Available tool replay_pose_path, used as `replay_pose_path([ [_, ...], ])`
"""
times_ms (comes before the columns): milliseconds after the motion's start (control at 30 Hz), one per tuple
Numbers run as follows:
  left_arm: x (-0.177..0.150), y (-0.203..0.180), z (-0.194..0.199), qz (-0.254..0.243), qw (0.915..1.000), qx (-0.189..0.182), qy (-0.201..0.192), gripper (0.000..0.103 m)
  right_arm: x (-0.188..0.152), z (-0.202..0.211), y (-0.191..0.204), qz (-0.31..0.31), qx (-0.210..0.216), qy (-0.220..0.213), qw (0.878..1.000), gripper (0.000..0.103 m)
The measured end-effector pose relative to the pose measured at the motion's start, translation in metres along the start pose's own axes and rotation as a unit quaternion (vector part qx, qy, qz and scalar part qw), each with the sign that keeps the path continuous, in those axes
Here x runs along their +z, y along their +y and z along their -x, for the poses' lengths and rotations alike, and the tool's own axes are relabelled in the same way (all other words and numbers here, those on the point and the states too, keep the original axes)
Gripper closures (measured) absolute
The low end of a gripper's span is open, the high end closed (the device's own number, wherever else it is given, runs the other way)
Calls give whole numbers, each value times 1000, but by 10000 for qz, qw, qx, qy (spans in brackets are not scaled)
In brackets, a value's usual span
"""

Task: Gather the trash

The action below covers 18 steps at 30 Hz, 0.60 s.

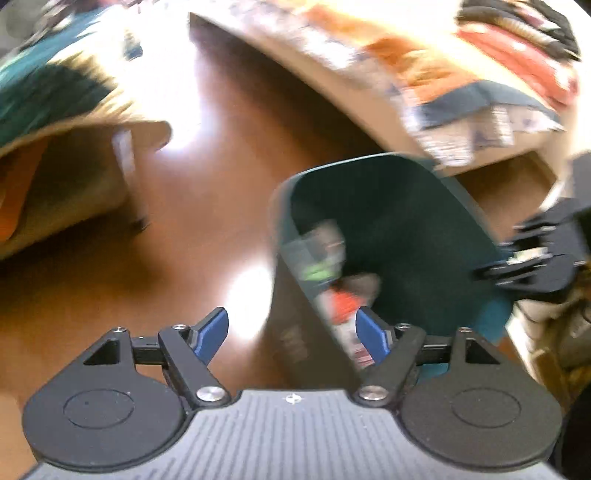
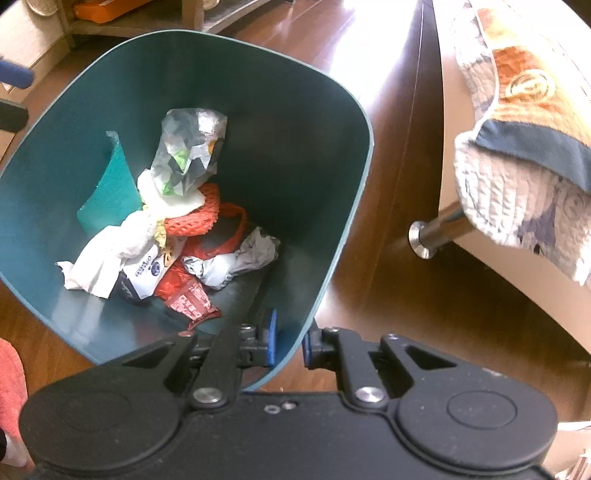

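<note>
Teal plastic waste bin [image 2: 306,155], tilted on the brown wooden floor [image 2: 388,295], is clamped at its near rim by the right gripper [image 2: 288,341], one blue pad inside the wall and one outside. Crumpled wrappers, white paper and orange netting [image 2: 207,206] are seen inside. The left gripper [image 1: 291,334] is held apart, nothing between its fingers.

A dark wooden floor [image 2: 388,184] is seen, lit by bright glare. A cream-coloured piece of furniture [image 2: 480,236] is carried on a chrome leg [image 2: 436,230] with a round foot set on the floor. A quilted patterned blanket [image 2: 517,166] in orange, grey and white is draped over its edge. A light wooden shelf unit [image 2: 155,18] is seen at the far side, with an orange item [image 2: 99,11] lying in it. A pink cloth [image 2: 11,387] is glimpsed at the lower left edge.
</note>
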State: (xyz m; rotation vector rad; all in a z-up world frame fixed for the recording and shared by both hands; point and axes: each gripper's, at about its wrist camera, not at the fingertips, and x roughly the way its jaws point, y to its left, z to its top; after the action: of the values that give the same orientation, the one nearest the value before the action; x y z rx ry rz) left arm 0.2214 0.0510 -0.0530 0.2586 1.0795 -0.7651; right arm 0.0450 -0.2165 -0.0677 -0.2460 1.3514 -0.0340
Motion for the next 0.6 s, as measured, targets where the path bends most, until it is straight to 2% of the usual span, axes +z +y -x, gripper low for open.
replay_pose_path([
  [133, -19, 32, -23, 362, 9981, 341, 368, 27, 2, 1, -1, -11, -5, 98, 10000, 92],
  [300, -46, 46, -79, 634, 9911, 418, 1095, 27, 2, 3, -1, -99, -29, 243, 9997, 92],
  [367, -59, 46, -111, 668, 9860, 427, 1467, 27, 1, 5, -2, -152, 10, 326, 9994, 92],
  [467, -78, 46, -154, 926, 9755, 238, 1979, 27, 1, 7, -2, -237, 68, 458, 9986, 92],
  [600, -93, 45, -201, 1224, 9616, 112, 2453, 27, 2, 7, -2, -415, 132, 651, 9969, 91],
])
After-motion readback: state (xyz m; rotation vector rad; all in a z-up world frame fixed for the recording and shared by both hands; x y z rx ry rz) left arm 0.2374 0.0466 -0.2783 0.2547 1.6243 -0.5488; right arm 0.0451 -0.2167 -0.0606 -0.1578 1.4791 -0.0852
